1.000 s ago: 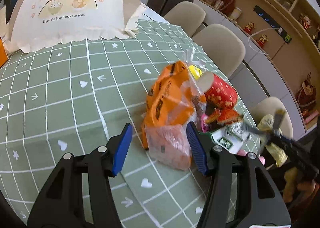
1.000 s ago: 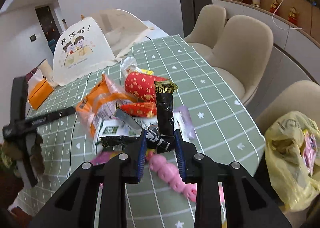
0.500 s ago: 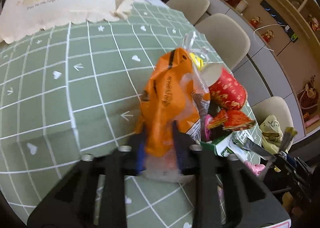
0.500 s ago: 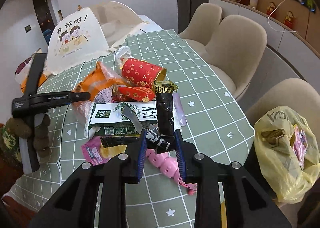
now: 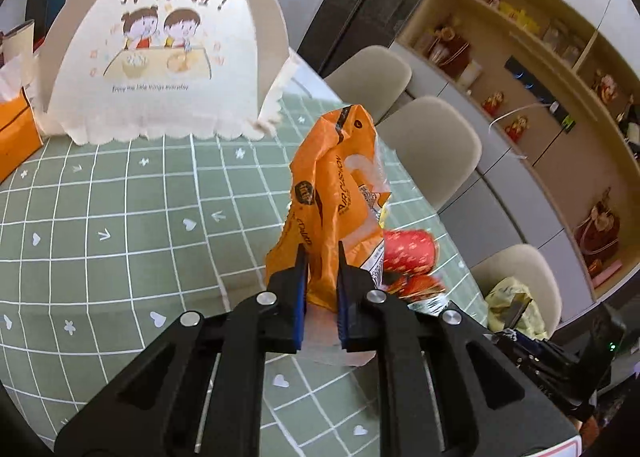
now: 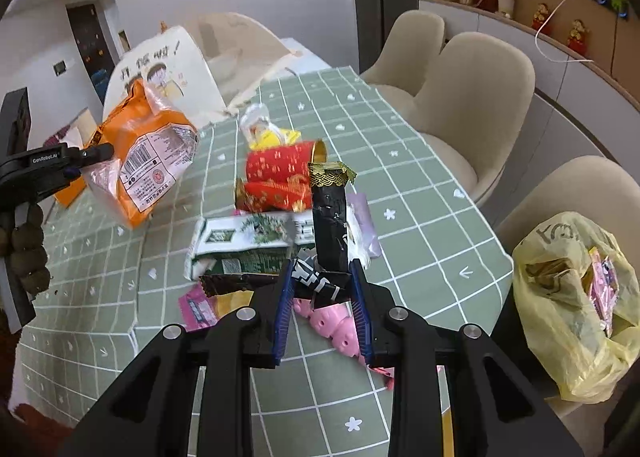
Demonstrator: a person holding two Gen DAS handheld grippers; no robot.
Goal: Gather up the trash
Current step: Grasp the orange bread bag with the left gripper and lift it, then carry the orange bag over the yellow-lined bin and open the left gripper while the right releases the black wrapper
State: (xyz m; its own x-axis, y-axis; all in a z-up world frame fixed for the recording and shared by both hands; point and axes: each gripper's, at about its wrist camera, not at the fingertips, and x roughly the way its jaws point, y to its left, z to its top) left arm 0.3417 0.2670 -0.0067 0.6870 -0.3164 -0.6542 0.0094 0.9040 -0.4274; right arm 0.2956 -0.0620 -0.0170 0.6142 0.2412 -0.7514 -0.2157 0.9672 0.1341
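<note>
Now my left claw (image 5: 322, 289) grips the orange snack bag (image 5: 336, 193), lifted off the bench (image 5: 120, 217); my right claw (image 6: 322, 297) clenches black wrappers (image 6: 329, 229). Next, I'd carry both to the yellow trash bag (image 6: 572, 321) right of it.

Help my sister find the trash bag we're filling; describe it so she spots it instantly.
Start at the green grid tablecloth and follow it to its near right corner. Just past that edge hangs the yellow plastic bag, mouth open with wrappers inside; it is the only thing off the table.

bright daylight | soft shadows | fisheye warp + dark corners | slight motion blur
</note>
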